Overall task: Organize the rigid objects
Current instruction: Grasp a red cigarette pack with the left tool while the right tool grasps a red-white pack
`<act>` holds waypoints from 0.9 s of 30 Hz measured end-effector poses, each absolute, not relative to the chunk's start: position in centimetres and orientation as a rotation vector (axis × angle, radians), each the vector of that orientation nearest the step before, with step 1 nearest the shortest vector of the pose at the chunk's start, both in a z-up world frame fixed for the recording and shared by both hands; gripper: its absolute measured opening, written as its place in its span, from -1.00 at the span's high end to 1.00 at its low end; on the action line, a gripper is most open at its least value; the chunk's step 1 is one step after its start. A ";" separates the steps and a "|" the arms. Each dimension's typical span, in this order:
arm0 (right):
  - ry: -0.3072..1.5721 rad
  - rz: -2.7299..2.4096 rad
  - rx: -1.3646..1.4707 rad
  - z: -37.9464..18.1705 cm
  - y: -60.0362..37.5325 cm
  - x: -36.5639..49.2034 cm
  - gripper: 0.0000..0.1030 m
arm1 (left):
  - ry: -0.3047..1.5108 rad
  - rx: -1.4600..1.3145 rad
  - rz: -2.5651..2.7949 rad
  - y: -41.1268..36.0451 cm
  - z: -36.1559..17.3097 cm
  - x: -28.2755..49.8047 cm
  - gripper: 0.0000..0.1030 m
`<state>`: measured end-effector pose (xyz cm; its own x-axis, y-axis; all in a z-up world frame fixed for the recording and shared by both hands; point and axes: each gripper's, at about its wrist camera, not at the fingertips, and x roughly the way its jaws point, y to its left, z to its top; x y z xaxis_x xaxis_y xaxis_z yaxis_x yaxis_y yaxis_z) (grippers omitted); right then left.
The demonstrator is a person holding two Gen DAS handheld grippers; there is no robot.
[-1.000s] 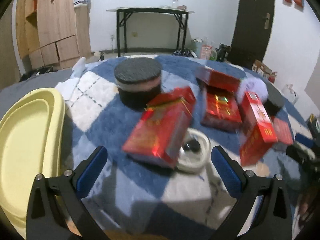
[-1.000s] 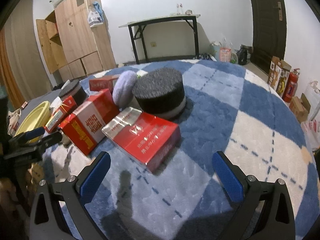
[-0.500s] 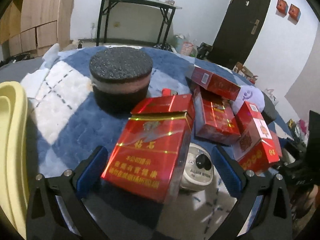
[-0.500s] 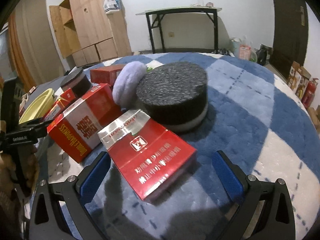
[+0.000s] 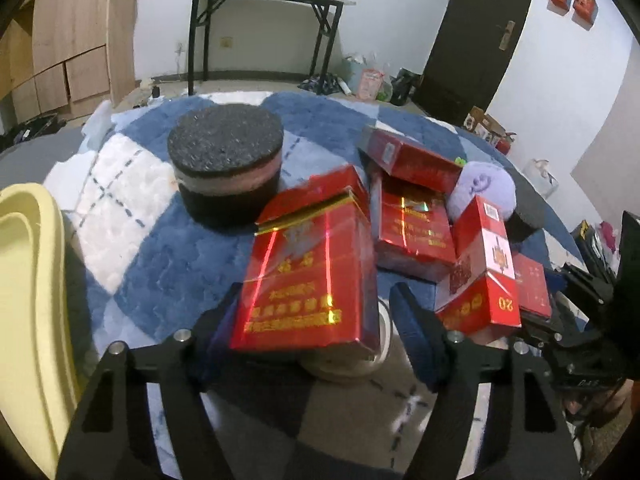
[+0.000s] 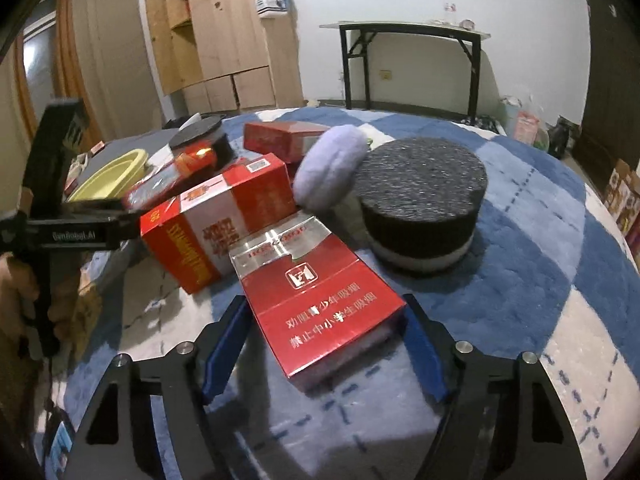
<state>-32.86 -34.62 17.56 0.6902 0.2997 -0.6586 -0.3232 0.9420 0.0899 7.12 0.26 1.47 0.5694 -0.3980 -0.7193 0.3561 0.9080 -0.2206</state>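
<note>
The red box with gold print (image 5: 306,276) lies tilted on the blue-and-white checked cloth of the table (image 5: 132,216), its near end propped over a white round object (image 5: 360,356) and sitting straight ahead between the blue pads of the left hand-held gripper (image 5: 316,328); its long axis runs away from that gripper, so the fingers flank its two long sides; the jaws are partly closed around it, and whether the pads already press it I cannot tell; on the other side, the red-and-silver box (image 6: 316,296) lies flat on the cloth, long axis likewise pointing away and slightly left, its near end between the pads of the right hand-held gripper (image 6: 324,344), jaws narrowed with a small gap showing at the right pad; each hand is thus nearest its own box; outward from these stand a black foam disc (image 5: 226,168), further red boxes (image 5: 412,228), a lilac puff (image 5: 482,192), and a yellow tray (image 5: 28,288) at the left edge, probably the destination.
</note>
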 end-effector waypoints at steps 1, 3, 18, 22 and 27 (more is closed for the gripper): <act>0.735 0.346 -0.034 17.5 -34.7 -32.8 -0.44 | 0.851 -0.074 -0.451 0.5 1.2 7.3 -0.43; 0.750 0.335 -0.027 17.3 -35.0 -32.4 -0.44 | 0.854 -0.143 -0.471 1.1 0.5 7.9 -0.52; 0.736 0.330 -0.023 17.5 -34.4 -32.6 -0.40 | 0.824 -0.350 -0.474 3.9 0.0 8.1 -0.26; 0.739 0.334 -0.021 17.6 -34.4 -32.9 -0.36 | 0.811 -0.295 -0.439 3.1 -0.2 7.9 -0.28; 0.741 0.321 -0.036 17.6 -34.2 -32.9 -0.34 | 0.795 -0.264 -0.418 2.9 0.1 7.6 -0.26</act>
<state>-32.90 -34.17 17.63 0.6913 0.2742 -0.6685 -0.2994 0.9507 0.0804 7.62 2.85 0.12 0.6255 -0.4569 -0.6324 0.2617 0.8865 -0.3817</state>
